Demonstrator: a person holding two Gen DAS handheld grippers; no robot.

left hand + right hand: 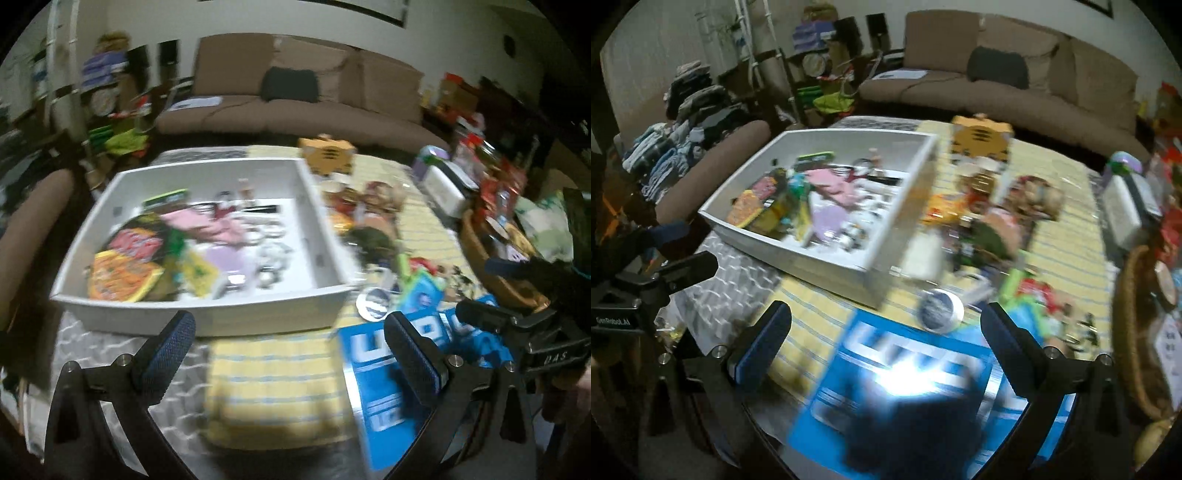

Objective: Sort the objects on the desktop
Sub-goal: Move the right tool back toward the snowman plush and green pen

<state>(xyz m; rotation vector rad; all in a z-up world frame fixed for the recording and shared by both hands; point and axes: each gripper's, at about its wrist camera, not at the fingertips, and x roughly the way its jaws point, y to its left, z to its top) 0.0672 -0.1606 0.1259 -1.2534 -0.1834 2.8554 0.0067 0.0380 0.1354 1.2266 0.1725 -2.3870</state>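
Observation:
A white tray (207,314) on the table holds several sorted items: snack packets, a pink cloth, small tins; it also shows in the right wrist view (827,266). My left gripper (291,343) is open and empty above the yellow striped cloth (273,387), in front of the tray. My right gripper (886,332) is open and empty above a shiny blue packet (905,369), which also shows in the left wrist view (384,391). A round blue tin (940,310) lies just beyond the packet. Loose items (990,221) are piled right of the tray.
A tiger-striped box (327,155) stands behind the tray. A wicker basket (1130,332) of goods sits at the right edge. A white box (443,188) lies at the back right. A brown sofa (295,107) is behind the table.

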